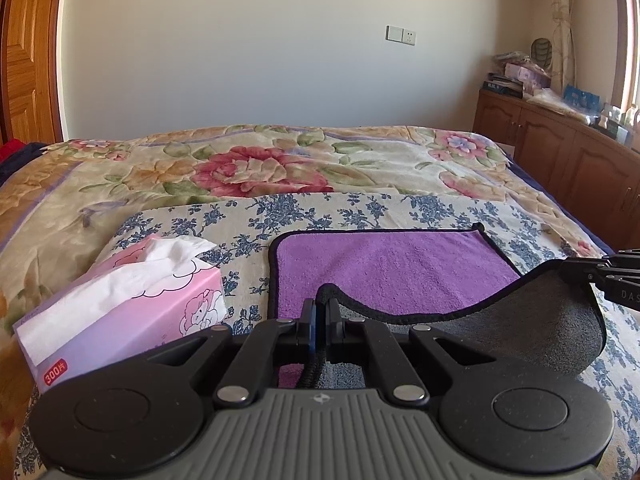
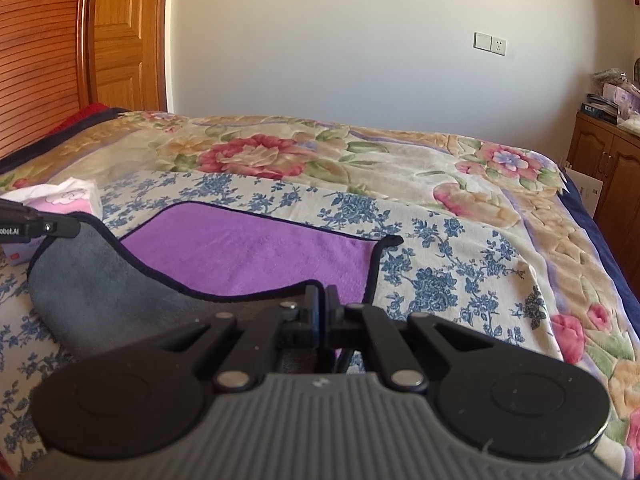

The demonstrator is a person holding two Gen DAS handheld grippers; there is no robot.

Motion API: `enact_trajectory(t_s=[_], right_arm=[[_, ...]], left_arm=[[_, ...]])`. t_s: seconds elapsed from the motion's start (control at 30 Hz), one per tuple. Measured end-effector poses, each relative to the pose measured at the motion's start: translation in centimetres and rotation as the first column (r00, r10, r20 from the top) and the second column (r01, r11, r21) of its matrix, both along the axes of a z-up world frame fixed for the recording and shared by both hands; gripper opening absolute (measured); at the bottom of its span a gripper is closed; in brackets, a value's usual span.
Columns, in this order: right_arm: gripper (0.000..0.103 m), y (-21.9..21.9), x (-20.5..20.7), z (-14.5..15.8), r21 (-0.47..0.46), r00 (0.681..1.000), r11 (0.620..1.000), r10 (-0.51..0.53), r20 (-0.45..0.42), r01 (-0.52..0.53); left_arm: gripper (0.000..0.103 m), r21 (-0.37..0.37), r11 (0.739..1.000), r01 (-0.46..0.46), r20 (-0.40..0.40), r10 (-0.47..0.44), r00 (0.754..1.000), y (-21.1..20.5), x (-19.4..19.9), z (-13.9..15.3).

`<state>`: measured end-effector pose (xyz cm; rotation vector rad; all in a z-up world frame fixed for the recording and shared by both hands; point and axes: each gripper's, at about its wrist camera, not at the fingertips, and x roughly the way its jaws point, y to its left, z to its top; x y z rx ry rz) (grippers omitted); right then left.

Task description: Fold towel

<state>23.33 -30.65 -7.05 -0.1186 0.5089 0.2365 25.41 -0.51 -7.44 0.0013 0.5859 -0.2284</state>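
One bed (image 1: pixel 120 184), covered by one large floral blanket (image 2: pixel 500 208), extends ahead of both sets of jaws. On the blanket lies one cream cloth with a blue flower print (image 1: pixel 360 208), directly beneath and beyond the jaws. One towel (image 1: pixel 384 268), purple on one face and grey on the other with a dark bound edge, rests on that cloth; its far part lies flat ahead of the jaws, while its near edge is raised and turned over so that the grey face (image 2: pixel 92 280) shows.

Two grippers are present. The left gripper (image 1: pixel 319 312) has its jaws closed on the near left corner of the towel's edge. The right gripper (image 2: pixel 322 300) has its jaws closed on the near right corner; the edge sags between the two.

One container: a pink tissue box (image 1: pixel 132 304), marked "300", stands on the bed just left of the left jaws, with white tissue (image 1: pixel 176 250) protruding from its top opening.

One wall plate (image 2: pixel 490 43) hangs on the wall far beyond the jaws.
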Motion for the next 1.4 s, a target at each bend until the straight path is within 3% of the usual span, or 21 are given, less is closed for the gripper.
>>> enact_trajectory(t_s=[0.5,1.0,1.4], right_arm=[[0.003,-0.5,1.3,1.3,0.029,0.999,1.000,-0.006,0.043,0.005],[0.003,-0.1,3.5,2.3,-0.010,0.995,1.000,0.012,0.096,-0.011],[0.003,-0.2,5.8,2.0,-0.055,0.993,0.998,0.020,0.115,-0.014]], left_arm=[[0.005,-0.022,1.000,-0.009,0.029,0.010,1.000,0.0,1.7,1.3],[0.005,-0.046,0.999,0.005,0.067,-0.002,0.998,-0.8,4.4,2.9],[0.005,-0.022,1.000,0.015,0.072,-0.014,0.997,-1.5,6.8,2.7]])
